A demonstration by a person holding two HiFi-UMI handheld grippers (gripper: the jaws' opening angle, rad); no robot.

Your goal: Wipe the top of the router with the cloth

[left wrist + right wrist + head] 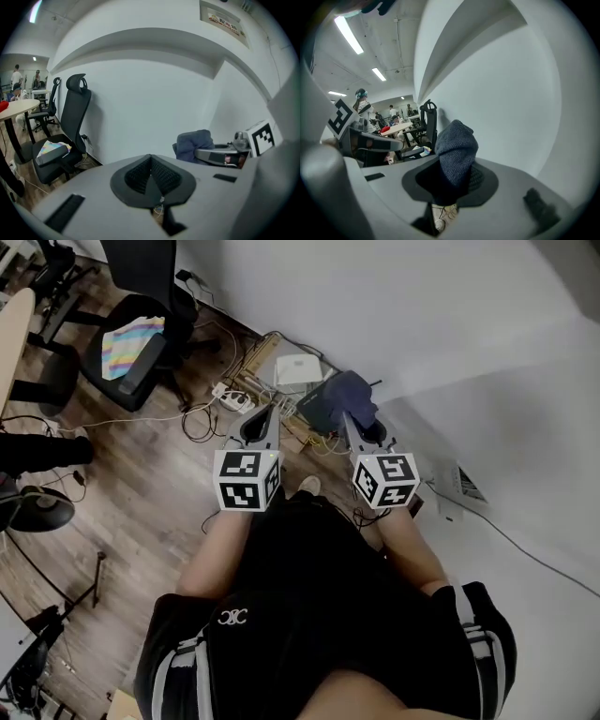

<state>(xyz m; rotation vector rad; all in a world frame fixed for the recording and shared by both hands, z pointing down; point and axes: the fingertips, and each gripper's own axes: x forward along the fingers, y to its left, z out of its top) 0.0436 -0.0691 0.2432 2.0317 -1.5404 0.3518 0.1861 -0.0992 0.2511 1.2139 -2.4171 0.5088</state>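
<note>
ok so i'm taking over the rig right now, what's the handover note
Left gripper: shut, nothing in it.
Right gripper: shut on the dark blue cloth, which is bunched up past the jaws.
Router: white, on the floor by the wall among cables, ahead of both grippers.
Done: cloth is in hand.
To do: bring the cloth down onto the router's top and wipe it. The cloth is not on it now.
</note>
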